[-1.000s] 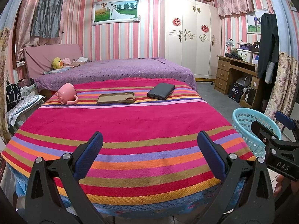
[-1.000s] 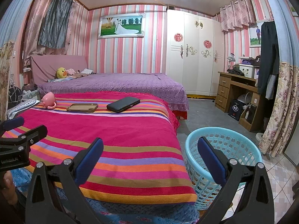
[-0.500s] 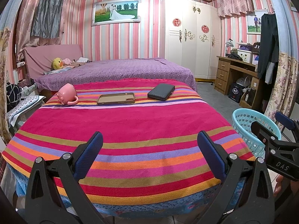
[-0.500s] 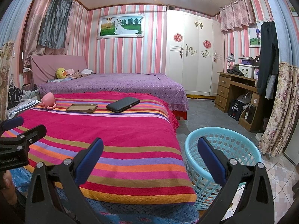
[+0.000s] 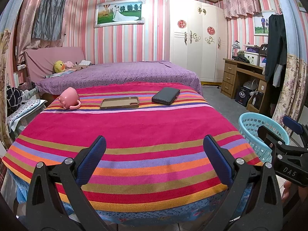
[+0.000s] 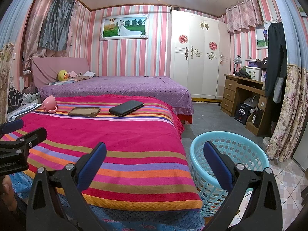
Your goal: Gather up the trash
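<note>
A light blue plastic basket (image 6: 229,154) stands on the floor right of the table with the striped cloth (image 6: 115,144); it also shows at the right in the left wrist view, basket (image 5: 252,127). My left gripper (image 5: 154,159) hangs open over the cloth's near edge, nothing between its fingers. My right gripper (image 6: 155,160) is open too, spanning the table's right corner and the basket's rim. At the cloth's far end lie a pink mug (image 5: 69,98) on its side, a brown phone case (image 5: 119,103) and a black wallet (image 5: 165,96). No loose scrap shows on the cloth.
A purple bed (image 5: 119,73) stands behind the table. A wooden desk (image 6: 244,94) with boxes lines the right wall, beside a white wardrobe (image 6: 198,65). Grey floor (image 6: 209,119) lies between bed, desk and basket. A flowered curtain (image 6: 288,115) hangs at the far right.
</note>
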